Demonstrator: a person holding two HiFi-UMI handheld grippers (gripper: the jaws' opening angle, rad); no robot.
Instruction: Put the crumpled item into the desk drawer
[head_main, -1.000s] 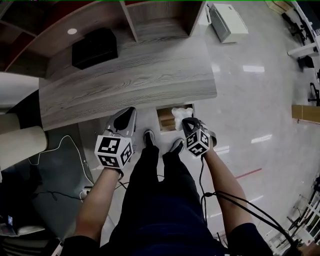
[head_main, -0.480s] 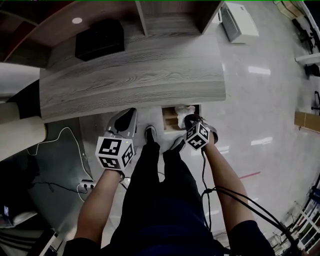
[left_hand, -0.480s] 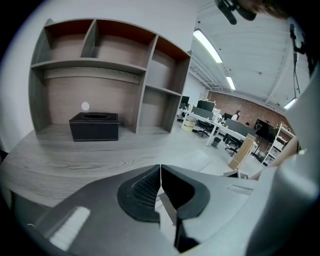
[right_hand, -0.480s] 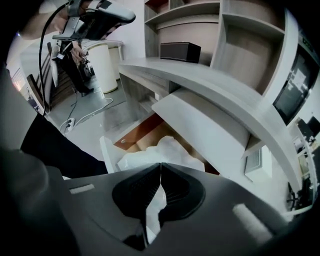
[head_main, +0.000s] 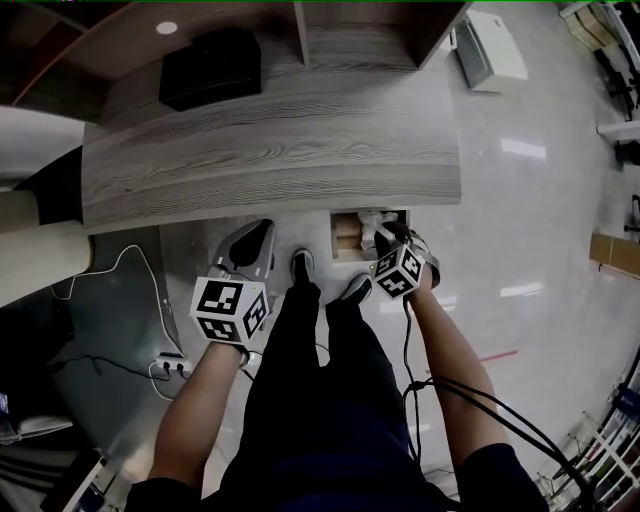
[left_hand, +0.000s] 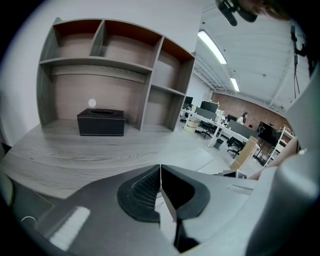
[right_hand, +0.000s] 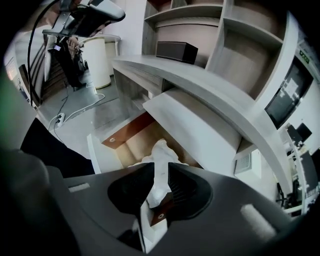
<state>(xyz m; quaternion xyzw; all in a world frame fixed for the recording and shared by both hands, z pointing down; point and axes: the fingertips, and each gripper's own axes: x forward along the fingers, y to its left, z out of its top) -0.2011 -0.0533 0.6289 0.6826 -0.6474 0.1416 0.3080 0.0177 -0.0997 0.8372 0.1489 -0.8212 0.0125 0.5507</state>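
While your right gripper (right_hand: 160, 172) has just been opening its jaws above the open drawer (right_hand: 102, 150), the crumpled item (right_hand: 160, 150) sits between them; withdrawing early could snag it back out.

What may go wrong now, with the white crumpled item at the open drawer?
1. The jaws of the right gripper have just been opening, yet the crumpled item sits between them; it may cling to a pad and be lifted out again.
2. The desk top juts out close above the drawer; the gripper may strike it when rising.
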